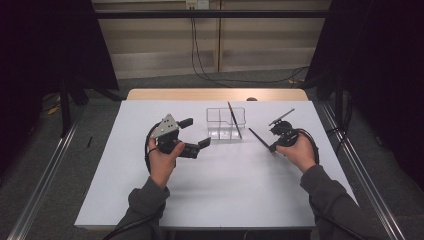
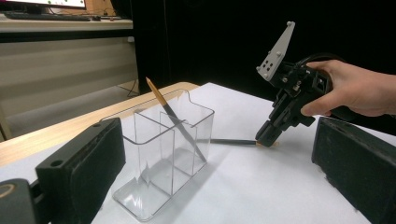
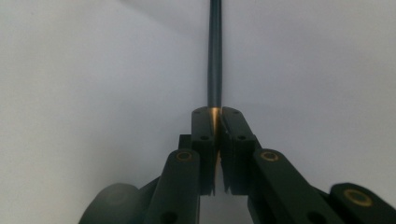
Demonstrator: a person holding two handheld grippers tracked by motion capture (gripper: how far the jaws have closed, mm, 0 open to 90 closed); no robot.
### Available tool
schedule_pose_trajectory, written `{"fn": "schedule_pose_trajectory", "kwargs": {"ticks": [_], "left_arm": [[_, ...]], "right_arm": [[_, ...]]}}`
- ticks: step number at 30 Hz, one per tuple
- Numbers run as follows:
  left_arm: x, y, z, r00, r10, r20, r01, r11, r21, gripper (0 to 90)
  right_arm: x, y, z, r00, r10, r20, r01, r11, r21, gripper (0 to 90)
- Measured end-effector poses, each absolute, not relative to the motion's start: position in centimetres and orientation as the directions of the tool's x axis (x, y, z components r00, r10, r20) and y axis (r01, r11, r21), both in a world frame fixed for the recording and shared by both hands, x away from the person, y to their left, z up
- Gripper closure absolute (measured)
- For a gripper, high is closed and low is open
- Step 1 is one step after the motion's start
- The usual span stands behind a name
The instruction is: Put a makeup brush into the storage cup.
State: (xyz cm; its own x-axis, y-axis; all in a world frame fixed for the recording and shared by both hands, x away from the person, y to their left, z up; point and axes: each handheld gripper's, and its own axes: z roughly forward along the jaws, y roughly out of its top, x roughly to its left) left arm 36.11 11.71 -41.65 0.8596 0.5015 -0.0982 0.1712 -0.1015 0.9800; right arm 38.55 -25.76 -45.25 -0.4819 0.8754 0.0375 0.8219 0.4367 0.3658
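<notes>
Pencil pinched near right edge of tabletop

High view: right gripper (image 1: 273,146) clamped on dark pencil (image 1: 259,139); left gripper (image 1: 196,133) fingers wide. Left gripper view: clear organizer (image 2: 159,158) toward far edge, second pencil (image 2: 175,119) leaning inside. Right gripper view: fingers (image 3: 205,135) pinching pencil end.

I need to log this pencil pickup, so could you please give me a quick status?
Right gripper shut on pencil lying on table. Left gripper open, idle beside clear organizer, which holds a second pencil. Nothing in the way.
</notes>
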Motion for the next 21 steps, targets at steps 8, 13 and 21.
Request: {"fn": "schedule_pose_trajectory", "kwargs": {"ticks": [8,13,21], "left_arm": [[36.14,11.64,-41.77,0.863,0.496,-0.092,0.172,-0.119,0.978,2.5],[36.20,11.55,-41.84,0.867,0.490,-0.095,0.172,-0.115,0.978,2.5],[36.22,11.47,-41.99,0.865,0.492,-0.101,0.180,-0.116,0.977,2.5]], "right_arm": [[38.57,-26.08,-45.52,-0.472,0.880,0.054,0.833,0.425,0.354,84.9],[38.90,-26.10,-45.62,-0.475,0.878,0.059,0.830,0.424,0.361,83.3],[39.13,-26.08,-45.59,-0.456,0.887,0.072,0.848,0.408,0.338,84.7]]}}
